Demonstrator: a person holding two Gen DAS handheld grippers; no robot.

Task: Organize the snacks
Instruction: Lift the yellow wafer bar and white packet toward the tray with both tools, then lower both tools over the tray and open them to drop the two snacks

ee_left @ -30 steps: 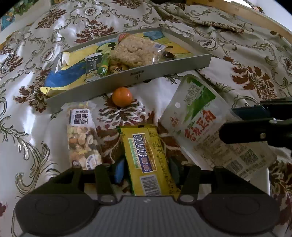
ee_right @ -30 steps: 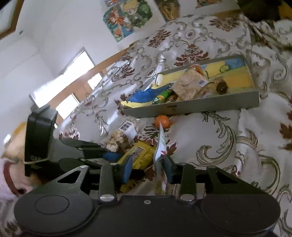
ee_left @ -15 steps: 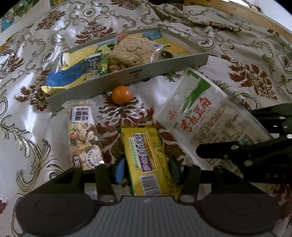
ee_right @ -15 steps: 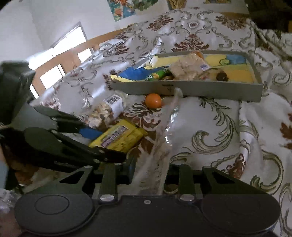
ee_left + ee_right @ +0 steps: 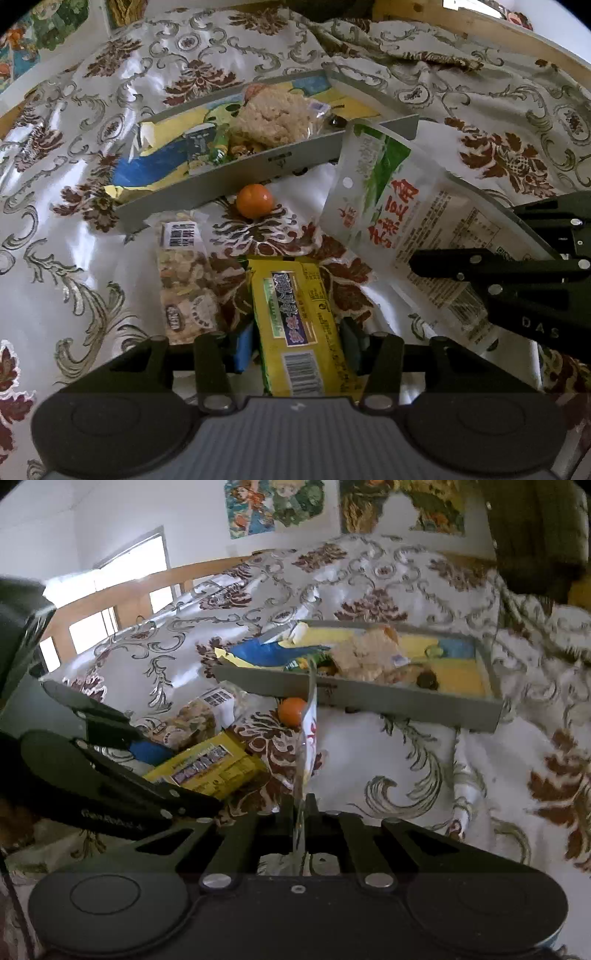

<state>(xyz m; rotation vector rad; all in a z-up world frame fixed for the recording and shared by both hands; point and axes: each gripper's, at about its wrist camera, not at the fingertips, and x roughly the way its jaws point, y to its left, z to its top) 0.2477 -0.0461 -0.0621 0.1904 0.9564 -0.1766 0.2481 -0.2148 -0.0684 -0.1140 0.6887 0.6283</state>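
Left wrist view, left to right: nut mix packet (image 5: 184, 280) and yellow snack bar (image 5: 299, 325) lie on the bed, bar between the spread fingers of the left claw (image 5: 295, 341), ungripped. Right claw (image 5: 299, 808) is clamped on the green-and-white pouch (image 5: 391, 206), raised edge-on. Advise carrying it level over the grey tray (image 5: 236, 177) wall, clear of the orange (image 5: 255, 200).
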